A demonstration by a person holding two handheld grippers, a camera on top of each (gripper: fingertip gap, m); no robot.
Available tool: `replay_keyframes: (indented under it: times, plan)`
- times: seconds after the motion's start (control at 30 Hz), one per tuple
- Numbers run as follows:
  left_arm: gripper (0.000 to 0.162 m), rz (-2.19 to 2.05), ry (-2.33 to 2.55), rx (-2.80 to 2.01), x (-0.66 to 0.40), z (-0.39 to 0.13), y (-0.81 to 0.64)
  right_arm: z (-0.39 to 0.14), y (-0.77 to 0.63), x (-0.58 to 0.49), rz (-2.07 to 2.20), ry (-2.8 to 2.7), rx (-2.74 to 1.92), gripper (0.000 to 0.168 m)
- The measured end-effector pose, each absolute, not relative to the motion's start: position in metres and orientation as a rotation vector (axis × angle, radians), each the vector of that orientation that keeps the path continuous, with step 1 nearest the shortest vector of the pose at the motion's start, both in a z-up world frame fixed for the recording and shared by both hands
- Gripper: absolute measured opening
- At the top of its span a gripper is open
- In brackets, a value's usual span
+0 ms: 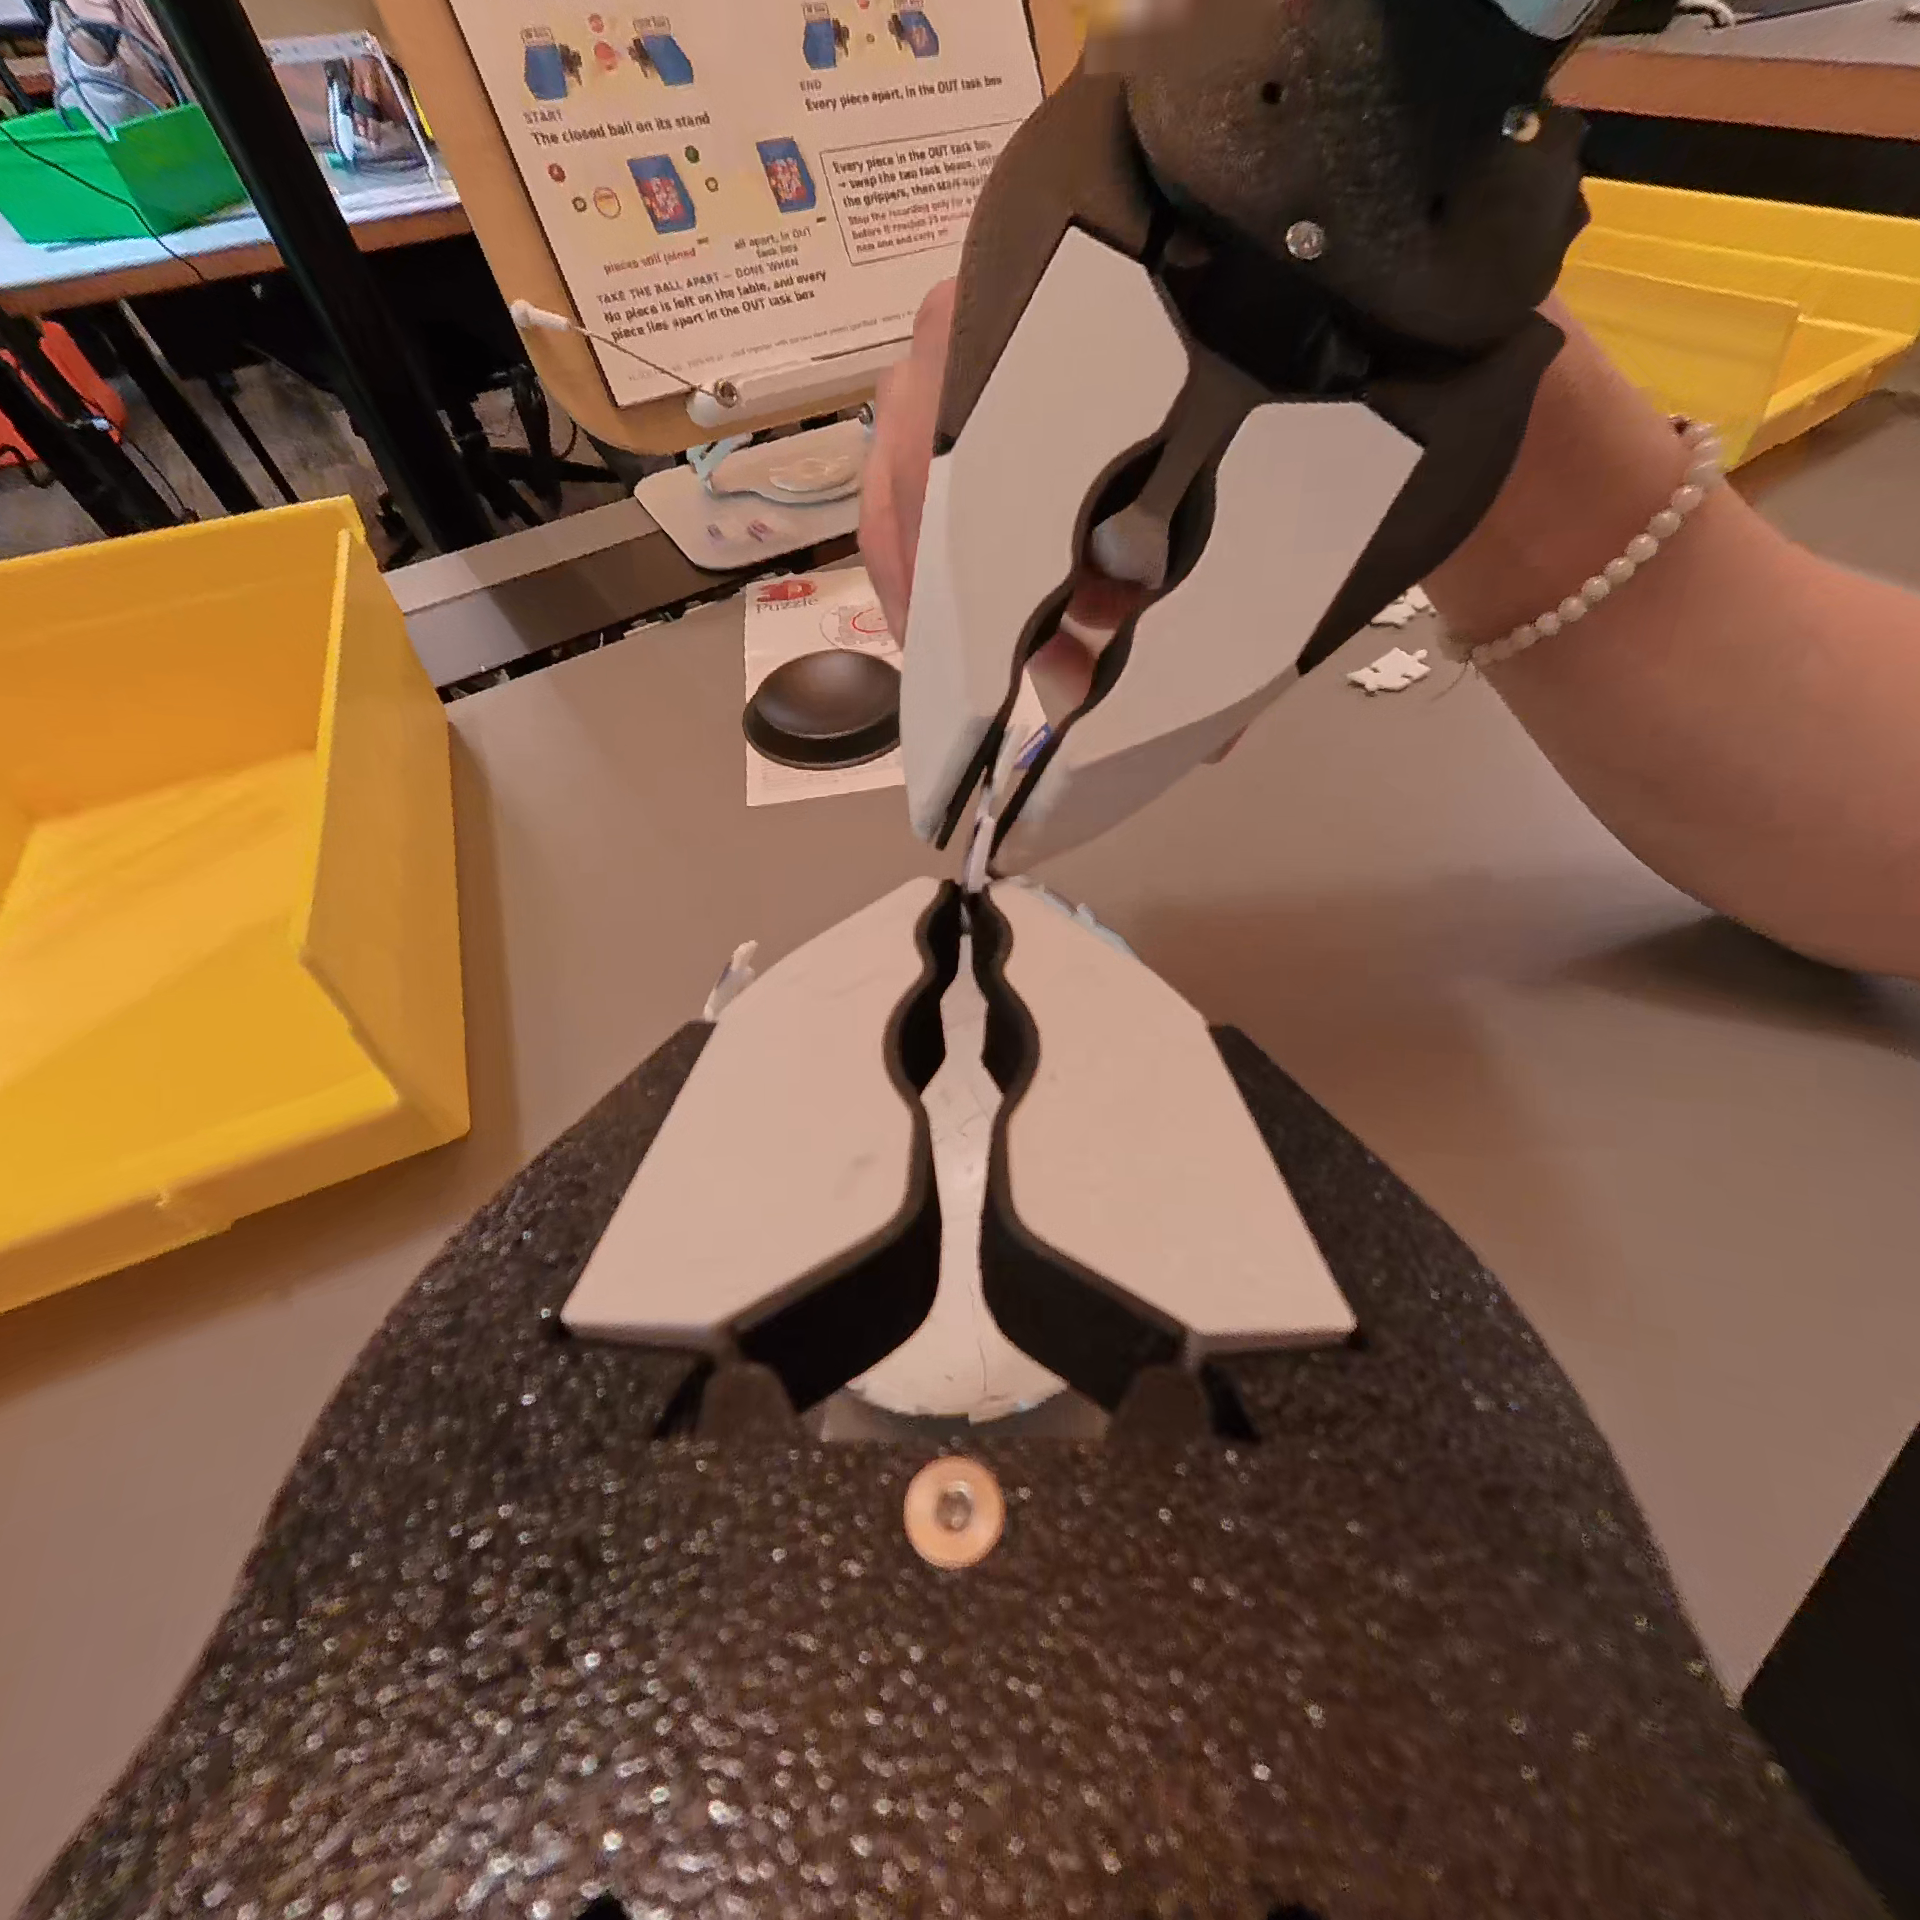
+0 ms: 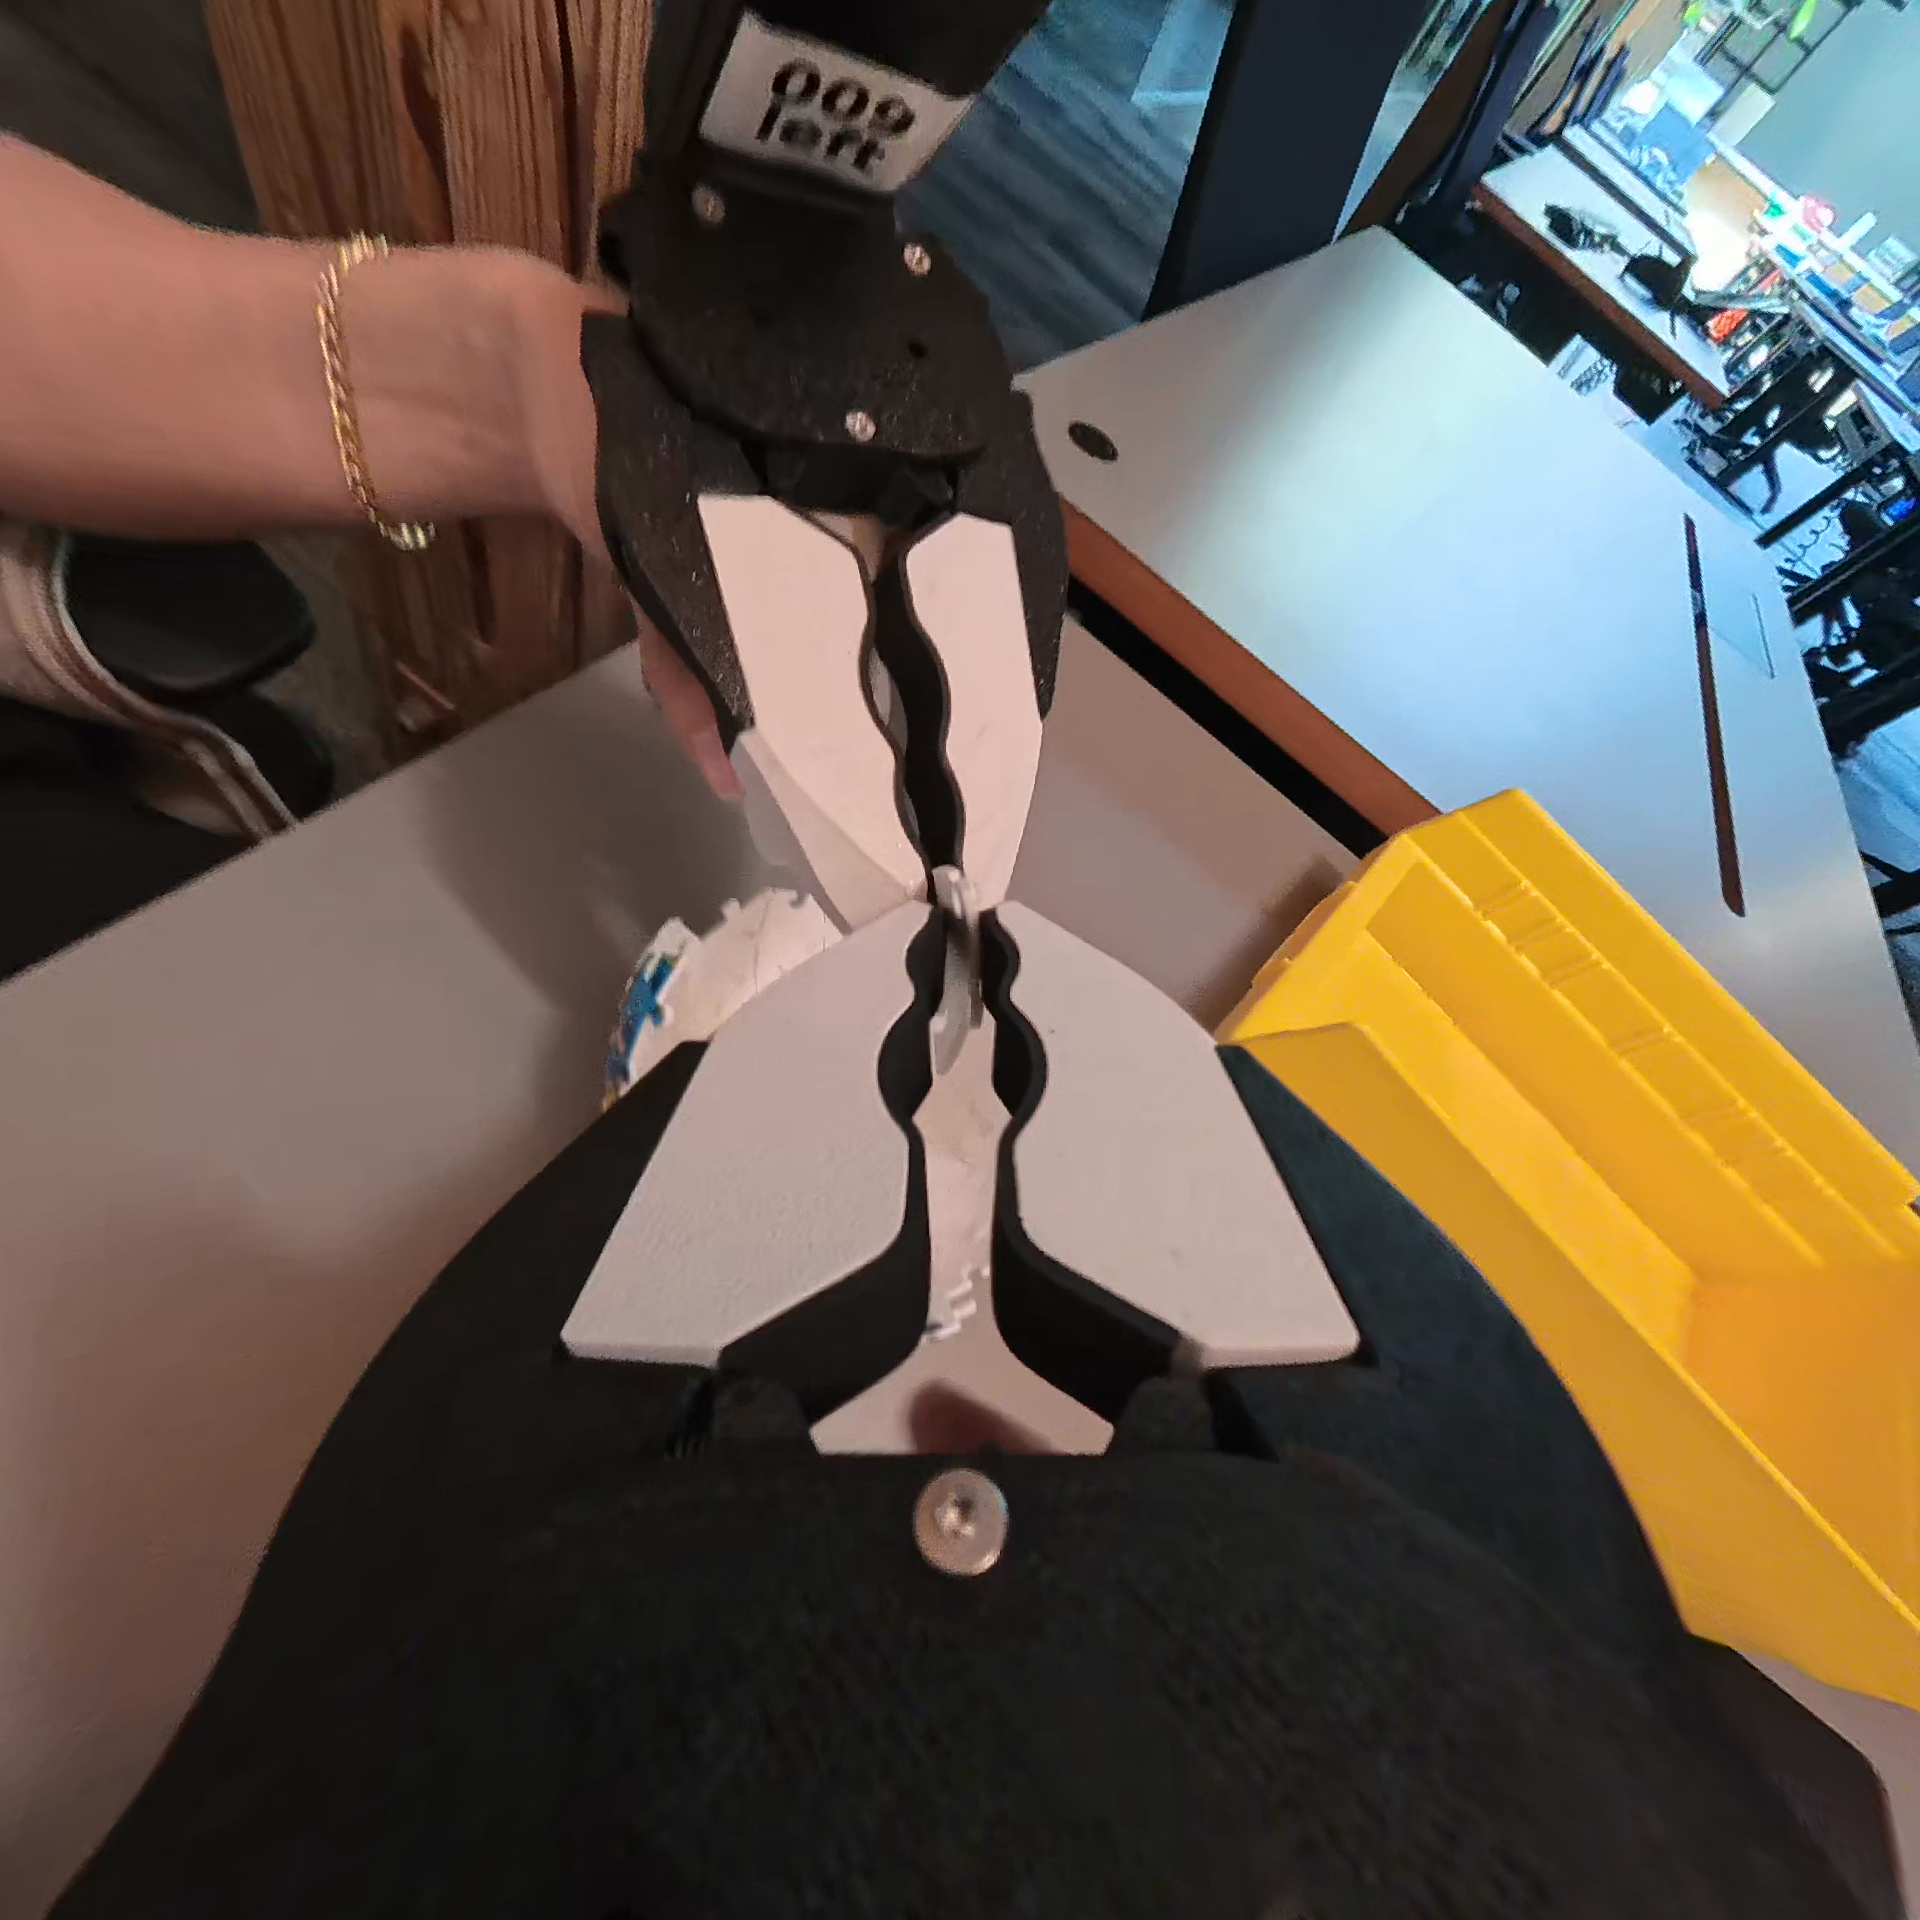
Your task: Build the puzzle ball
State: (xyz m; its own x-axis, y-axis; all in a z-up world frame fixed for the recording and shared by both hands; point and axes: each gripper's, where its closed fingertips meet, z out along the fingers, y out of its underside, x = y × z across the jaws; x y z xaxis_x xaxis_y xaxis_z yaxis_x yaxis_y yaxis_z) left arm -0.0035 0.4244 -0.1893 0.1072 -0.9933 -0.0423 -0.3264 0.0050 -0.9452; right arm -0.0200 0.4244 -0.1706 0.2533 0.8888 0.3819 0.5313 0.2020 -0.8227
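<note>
My left gripper (image 1: 968, 899) is shut, and its tips pinch the rim of a white partial puzzle ball (image 1: 956, 1226) that shows below through the gap between its fingers. My right gripper (image 1: 977, 836) comes down from above, tip to tip with the left, and is shut on a thin puzzle piece (image 1: 1023, 753) with a blue edge. In the right wrist view my right gripper (image 2: 961, 920) holds that pale piece (image 2: 954, 1008) edge-on against the left gripper (image 2: 940, 878). The white and blue ball shell (image 2: 717, 966) lies just left, mostly hidden.
A yellow bin (image 1: 208, 831) stands at the left and another (image 1: 1714, 301) at the back right, also seen in the right wrist view (image 2: 1558, 1195). A black ball stand (image 1: 826, 707) sits on a paper sheet. Loose white pieces (image 1: 1392, 665) lie behind the wrist. An instruction board (image 1: 727, 187) stands at the back. The tips of both grippers are at nearly the same place.
</note>
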Motion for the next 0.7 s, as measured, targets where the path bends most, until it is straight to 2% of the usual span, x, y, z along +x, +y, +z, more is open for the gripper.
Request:
replay_keyframes:
  times: [0.2, 0.23, 0.27, 0.33, 0.37, 0.4, 0.5, 0.53, 0.6, 0.7]
  plan:
    - [0.001, -0.919, 1.328, -1.441, -0.007, -0.176, 0.426, -0.155, 0.424, -0.024, 0.509, -1.332, -1.386, 0.007]
    - [0.002, -0.894, 1.31, -1.444, -0.008, -0.174, 0.43, -0.153, 0.426, -0.024, 0.504, -1.324, -1.373, 0.016]
    - [0.002, -0.856, 1.292, -1.448, -0.01, -0.173, 0.434, -0.15, 0.427, -0.022, 0.495, -1.317, -1.364, 0.037]
    - [0.002, -0.803, 1.274, -1.449, -0.015, -0.172, 0.441, -0.13, 0.437, -0.012, 0.461, -1.19, -1.332, 0.091]
    - [0.002, -0.796, 1.261, -1.452, -0.017, -0.171, 0.444, -0.118, 0.441, -0.006, 0.483, -1.118, -1.325, 0.112]
    - [0.002, -0.801, 1.242, -1.459, -0.019, -0.17, 0.447, -0.105, 0.44, -0.001, 0.527, -1.074, -1.299, 0.116]
    - [0.002, -0.84, 1.223, -1.473, -0.021, -0.17, 0.449, -0.066, 0.447, 0.024, 0.529, -0.907, -1.179, 0.121]
    - [0.002, -0.841, 1.221, -1.475, -0.021, -0.171, 0.449, -0.067, 0.449, 0.026, 0.565, -0.908, -1.211, 0.115]
    - [0.002, -0.846, 1.232, -1.479, -0.019, -0.174, 0.448, -0.083, 0.445, 0.018, 0.627, -1.016, -1.244, 0.081]
    - [0.002, -0.863, 1.243, -1.483, -0.014, -0.179, 0.446, -0.121, 0.453, 0.004, 0.541, -1.122, -1.353, 0.088]
